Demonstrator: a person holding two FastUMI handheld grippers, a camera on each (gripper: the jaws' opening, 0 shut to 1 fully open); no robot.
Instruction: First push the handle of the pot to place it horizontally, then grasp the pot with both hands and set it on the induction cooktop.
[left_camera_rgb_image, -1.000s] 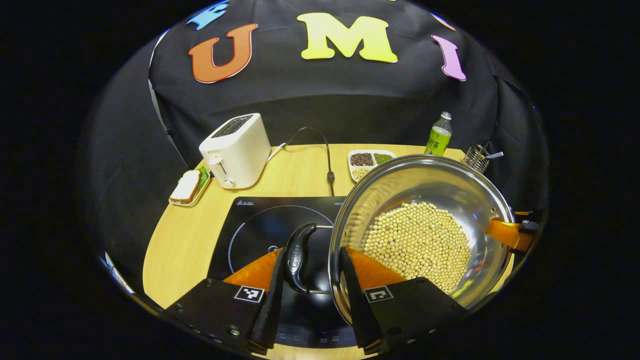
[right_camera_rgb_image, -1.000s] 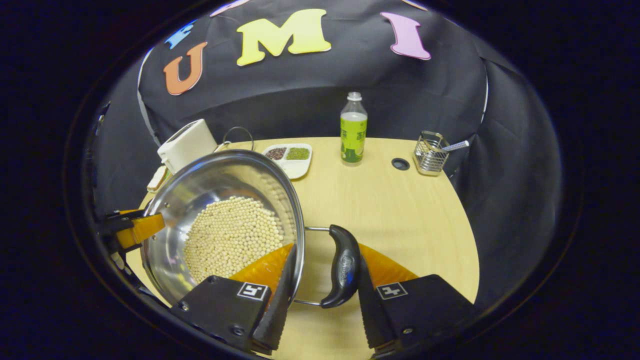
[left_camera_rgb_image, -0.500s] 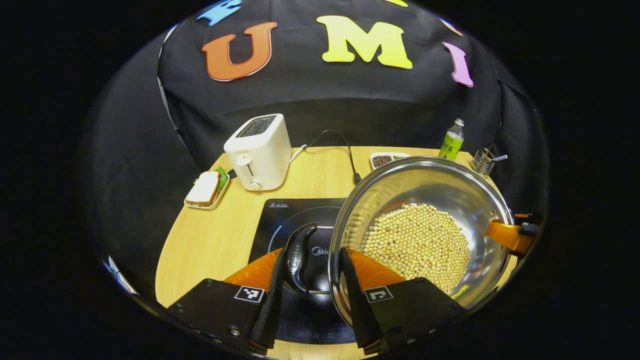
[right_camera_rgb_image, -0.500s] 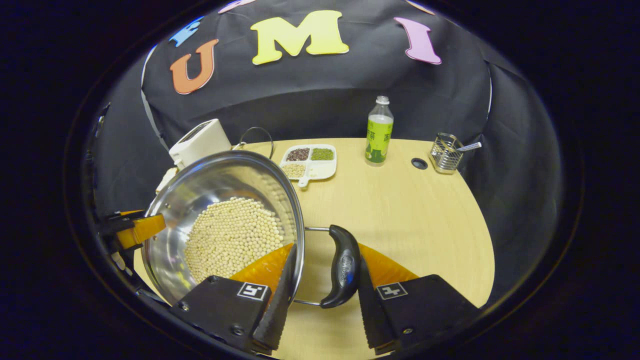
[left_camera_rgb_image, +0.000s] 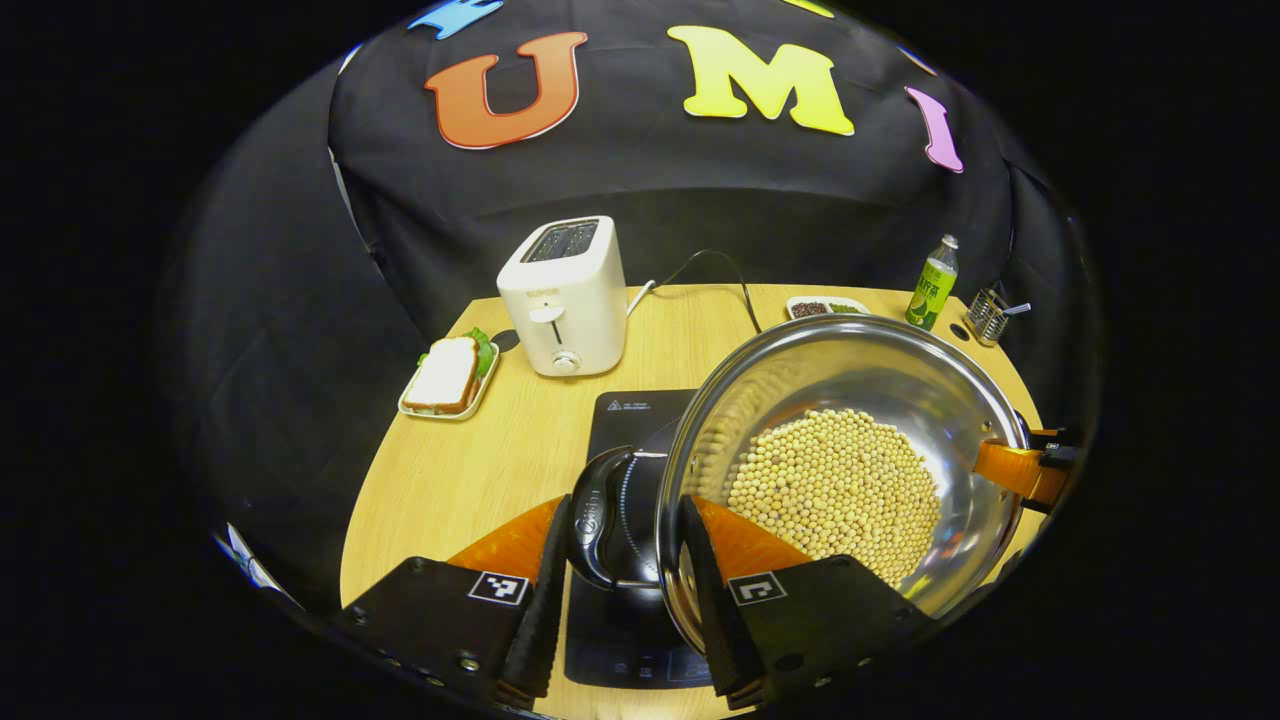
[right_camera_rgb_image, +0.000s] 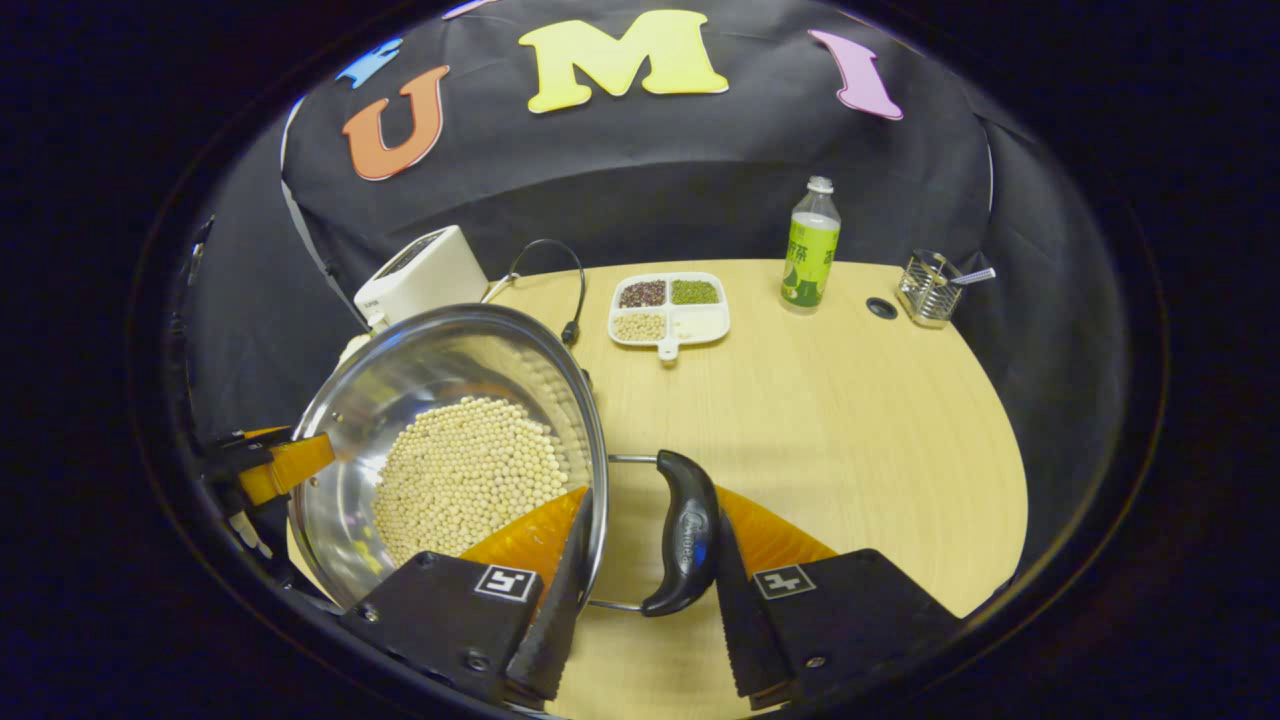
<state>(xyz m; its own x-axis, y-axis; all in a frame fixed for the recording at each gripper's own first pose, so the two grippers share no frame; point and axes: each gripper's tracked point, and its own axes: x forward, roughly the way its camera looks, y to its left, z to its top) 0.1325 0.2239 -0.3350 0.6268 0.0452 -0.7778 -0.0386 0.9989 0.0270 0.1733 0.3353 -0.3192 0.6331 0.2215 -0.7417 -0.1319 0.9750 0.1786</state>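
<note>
A steel pot (left_camera_rgb_image: 840, 470) half full of pale beans hangs tilted above the table, carried between both grippers. My left gripper (left_camera_rgb_image: 620, 590) is shut on the pot's black left handle (left_camera_rgb_image: 592, 515), one finger outside the handle and the other at the rim. Under that handle and the pot's left side lies the black induction cooktop (left_camera_rgb_image: 625, 415). In the right gripper view the pot (right_camera_rgb_image: 450, 470) sits at the left. My right gripper (right_camera_rgb_image: 650, 590) is shut on its right handle (right_camera_rgb_image: 685, 530) in the same way.
A white toaster (left_camera_rgb_image: 565, 295) and a sandwich plate (left_camera_rgb_image: 448, 375) stand behind and left of the cooktop, with a black cable (left_camera_rgb_image: 700, 270) trailing back. Farther right are a divided dish of beans (right_camera_rgb_image: 668, 310), a green bottle (right_camera_rgb_image: 810, 248) and a wire holder (right_camera_rgb_image: 928, 290).
Both grippers have carried the pot leftward across the table, so it now hangs over the cooktop's right part. Both grips on the handles are unchanged.
</note>
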